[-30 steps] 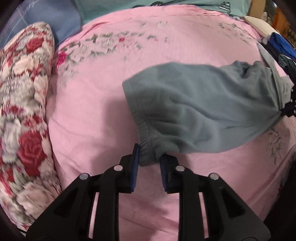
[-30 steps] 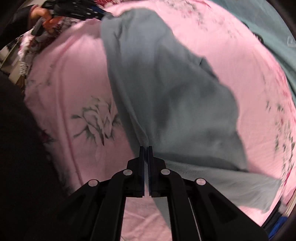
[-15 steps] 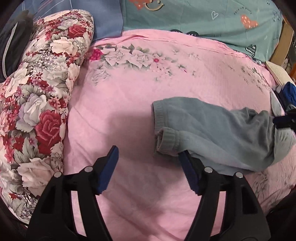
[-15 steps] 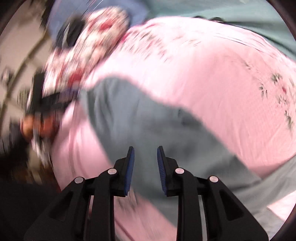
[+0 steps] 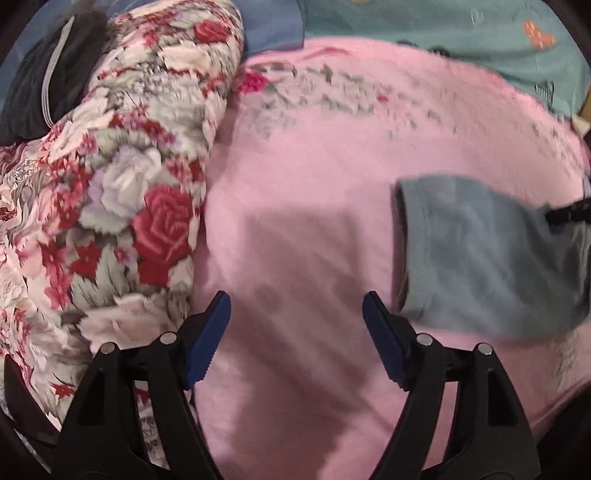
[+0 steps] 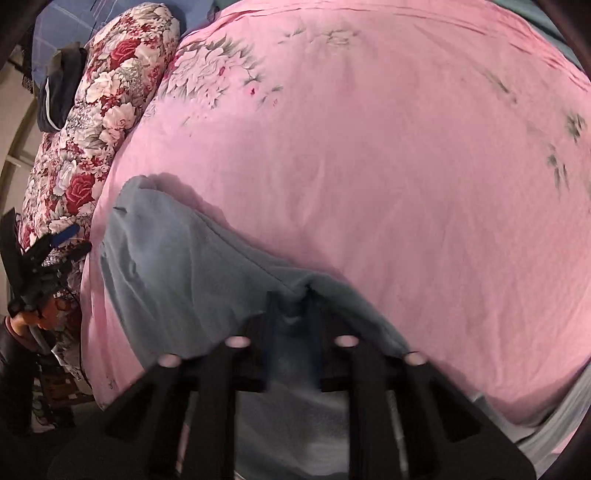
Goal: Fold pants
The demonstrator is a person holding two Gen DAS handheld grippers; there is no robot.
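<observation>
The grey pants (image 5: 480, 251) lie on the pink bedspread (image 5: 314, 166), at the right of the left wrist view. My left gripper (image 5: 295, 306) hovers over bare bedspread to their left; its jaws are opening wide with nothing between them. In the right wrist view the pants (image 6: 177, 266) spread from lower left to centre. There my right gripper (image 6: 293, 306), blurred, is closing on a raised bunch of the grey cloth, which sits pinched between its fingers. Its black tip (image 5: 569, 214) shows over the pants' far end.
A rolled floral quilt (image 5: 110, 184) runs along the bed's left side, with a dark zipped garment (image 5: 48, 66) on top. A teal sheet (image 5: 443, 29) and a blue pillow (image 5: 269, 29) lie at the back. A person's hand (image 6: 33, 314) holds the left gripper (image 6: 55, 240).
My left gripper let go of the waistband, opened wide and drew away to the left. The right gripper opened, shifted along the pants and closed on a bunch of cloth.
</observation>
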